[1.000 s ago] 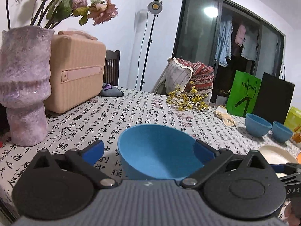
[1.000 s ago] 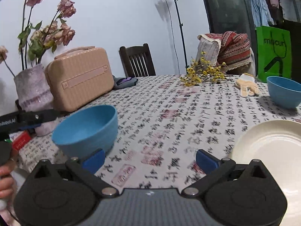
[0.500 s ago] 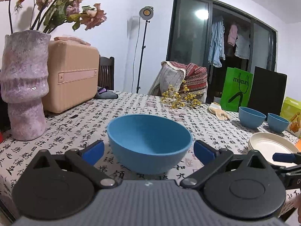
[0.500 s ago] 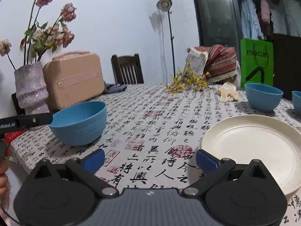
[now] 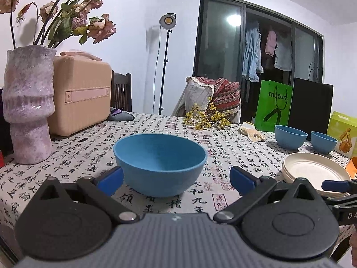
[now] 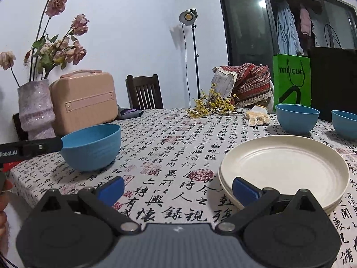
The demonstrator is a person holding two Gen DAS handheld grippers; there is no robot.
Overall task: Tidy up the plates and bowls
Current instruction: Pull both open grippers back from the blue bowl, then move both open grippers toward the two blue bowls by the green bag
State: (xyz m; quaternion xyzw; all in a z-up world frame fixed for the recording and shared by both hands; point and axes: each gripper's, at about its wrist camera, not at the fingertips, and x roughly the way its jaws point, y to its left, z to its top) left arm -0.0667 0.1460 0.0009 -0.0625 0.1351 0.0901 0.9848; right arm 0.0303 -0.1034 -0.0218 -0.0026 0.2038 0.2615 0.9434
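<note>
Table (image 6: 169, 138): patterned cloth.
Plates (image 6: 283, 167): cream stack, apparently three, near edge, empty; right gripper (image 6: 178, 188) just before it, jaws apart.
Bowl (image 5: 159, 163): blue, empty, upright, near edge, straight ahead of left gripper (image 5: 176, 178), jaws apart, holding nothing.
Two bowls (image 6: 296, 117), far right corner.

Three blue bowls (image 5: 159, 164) (image 5: 290, 136) (image 5: 324, 142); one cream plate stack (image 5: 312, 173); one vase (image 5: 29, 102); one case (image 5: 81, 98).
</note>
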